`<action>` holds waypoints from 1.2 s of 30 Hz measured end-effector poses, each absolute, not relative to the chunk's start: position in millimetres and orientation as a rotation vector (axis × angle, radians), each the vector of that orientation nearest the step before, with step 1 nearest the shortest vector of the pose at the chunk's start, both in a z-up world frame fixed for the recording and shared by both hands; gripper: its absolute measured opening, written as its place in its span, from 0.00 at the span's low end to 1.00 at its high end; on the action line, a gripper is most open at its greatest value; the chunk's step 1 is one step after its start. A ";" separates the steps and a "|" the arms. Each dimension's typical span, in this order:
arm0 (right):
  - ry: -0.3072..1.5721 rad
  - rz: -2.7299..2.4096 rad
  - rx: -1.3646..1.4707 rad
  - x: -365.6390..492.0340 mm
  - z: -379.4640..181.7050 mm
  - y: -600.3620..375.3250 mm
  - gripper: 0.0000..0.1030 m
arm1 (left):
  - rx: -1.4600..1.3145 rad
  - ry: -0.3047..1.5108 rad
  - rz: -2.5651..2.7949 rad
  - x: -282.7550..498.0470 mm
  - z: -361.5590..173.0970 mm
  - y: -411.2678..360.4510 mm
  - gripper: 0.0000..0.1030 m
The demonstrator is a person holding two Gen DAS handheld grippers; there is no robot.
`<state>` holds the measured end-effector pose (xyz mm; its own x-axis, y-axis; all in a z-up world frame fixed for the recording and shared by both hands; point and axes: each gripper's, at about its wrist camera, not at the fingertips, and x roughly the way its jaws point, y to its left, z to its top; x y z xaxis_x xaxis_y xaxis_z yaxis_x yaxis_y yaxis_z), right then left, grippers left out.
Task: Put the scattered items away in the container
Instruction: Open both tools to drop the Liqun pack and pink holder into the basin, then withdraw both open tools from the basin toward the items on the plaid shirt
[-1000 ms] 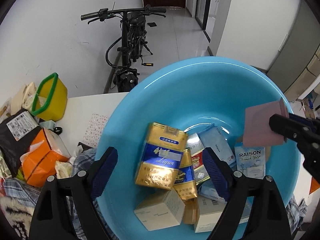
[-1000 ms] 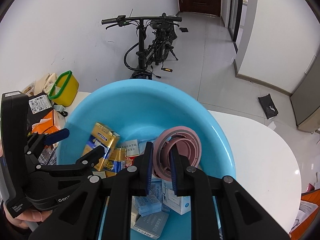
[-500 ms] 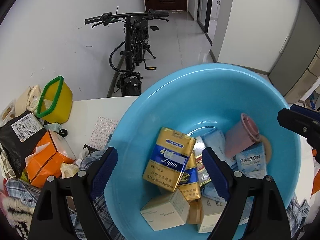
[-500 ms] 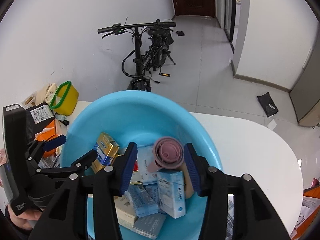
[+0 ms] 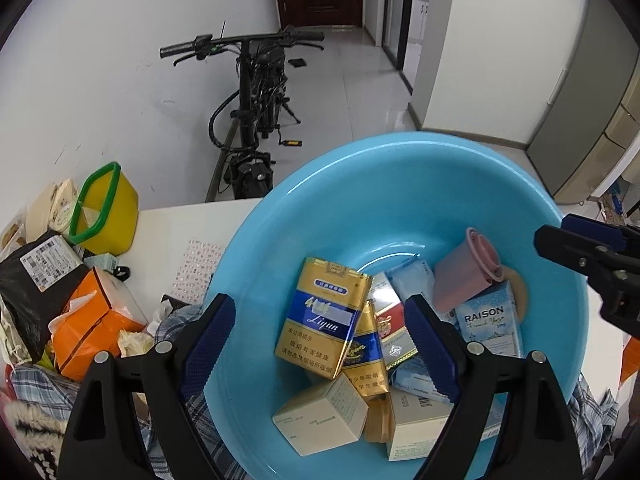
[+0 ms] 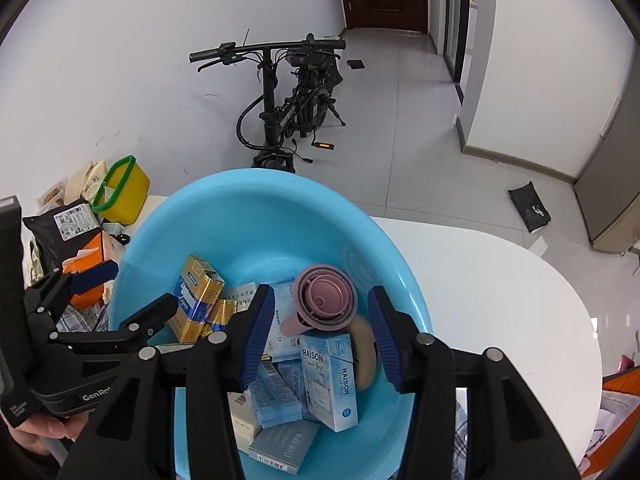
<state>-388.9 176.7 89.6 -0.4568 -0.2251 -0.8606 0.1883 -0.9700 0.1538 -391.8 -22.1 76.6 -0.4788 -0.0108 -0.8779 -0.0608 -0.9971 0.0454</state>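
Two claws: the left claw [image 5: 320, 340] and the right claw [image 6: 318, 336] both stand wide apart above the blue basin [image 5: 360, 184], and neither one grips anything.
Task things: the pink cup [image 6: 325, 304] lies on its side inside the basin, its mouth toward the right wrist camera, leaning on the RAISON box [image 6: 332, 380]. A gold cigarette pack [image 5: 322, 318] and several other small boxes are heaped beside it.
Step in hand: it seems the cup is now deposited, so this is the moment between one drop and the next pick.
Next move: probably one claw must leave the basin and go to something not yet collected. To the left lie an orange tissue box [image 5: 92, 320] and checked cloth [image 5: 176, 320], but whether these belong to the task cannot be told.
Bench: white and rounded at the right end [image 6: 500, 292]; the basin sits on it, partly over the cloth.
Left side: a yellow bin with green rim [image 5: 105, 210] and a dark parcel with a label [image 5: 36, 276].
Room: white walls, grey tiled floor, a black bicycle [image 6: 288, 108] near the wall, a dark door behind.
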 end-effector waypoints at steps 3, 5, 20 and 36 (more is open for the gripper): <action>-0.075 -2.508 1.433 -385.2 93.3 177.1 0.45 | -1.528 0.121 2.711 -387.3 81.3 -21.1 0.85; -0.067 -2.551 1.372 -379.6 97.3 176.8 0.45 | -1.447 0.138 2.781 -380.8 87.6 -20.5 0.86; 0.243 -2.867 0.653 -305.6 117.1 157.8 1.00 | -0.612 0.061 3.040 -298.4 125.8 -36.5 1.00; 0.191 -2.943 0.567 -273.4 122.2 166.7 1.00 | -0.593 0.039 3.042 -268.0 126.7 -46.6 1.00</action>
